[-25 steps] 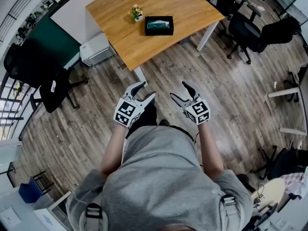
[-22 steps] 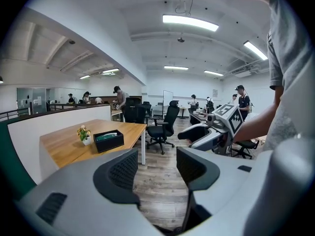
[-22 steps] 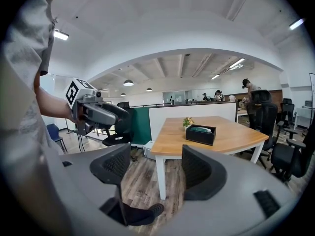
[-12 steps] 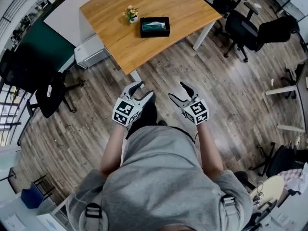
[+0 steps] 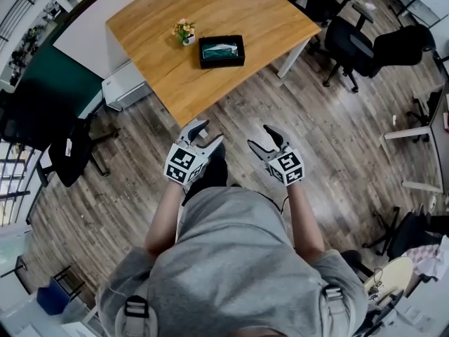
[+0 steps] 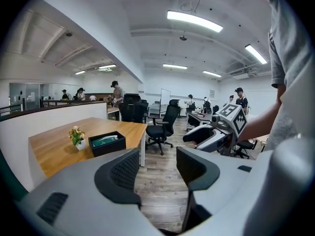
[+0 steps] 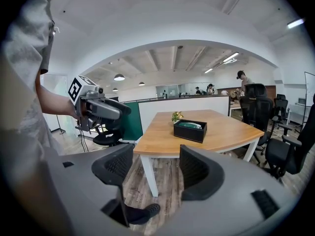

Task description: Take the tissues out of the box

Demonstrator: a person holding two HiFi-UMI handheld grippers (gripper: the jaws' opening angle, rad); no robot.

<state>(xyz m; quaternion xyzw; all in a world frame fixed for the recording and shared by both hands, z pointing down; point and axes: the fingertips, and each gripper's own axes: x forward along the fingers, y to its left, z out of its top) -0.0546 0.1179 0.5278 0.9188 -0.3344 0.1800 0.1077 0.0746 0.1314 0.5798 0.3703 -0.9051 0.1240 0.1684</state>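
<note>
Tissues [image 5: 221, 48] show as one teal pack lying in one black, open-topped box [image 5: 222, 64]. Any lettering on pack or box is too small to read. The box sits on a wooden surface [image 5: 252, 12], roughly at its middle, with one small potted plant [image 5: 184, 31] in a white pot just beside its left end. Those two things are all that the surface carries.

Two grippers are held out low over the plank floor [image 5: 330, 139], well apart from the box and short of the surface's near corner. The left gripper [image 5: 208, 133] has its jaws standing wide, and its own view shows only floor between them. The right gripper [image 5: 261, 137] has just been closing its jaws a little. They are still spread wide, with nothing between them but floor and a table leg beyond. Each gripper carries one marker cube [image 5: 184, 166], and the only print on these is a black-and-white square pattern, not words.

One person in a grey top [image 5: 231, 272] holds both grippers. Several black office chairs [image 5: 365, 44] stand around the surface. In the gripper views the box lies ahead, left of the left gripper's jaws and just above the right gripper's right jaw.
</note>
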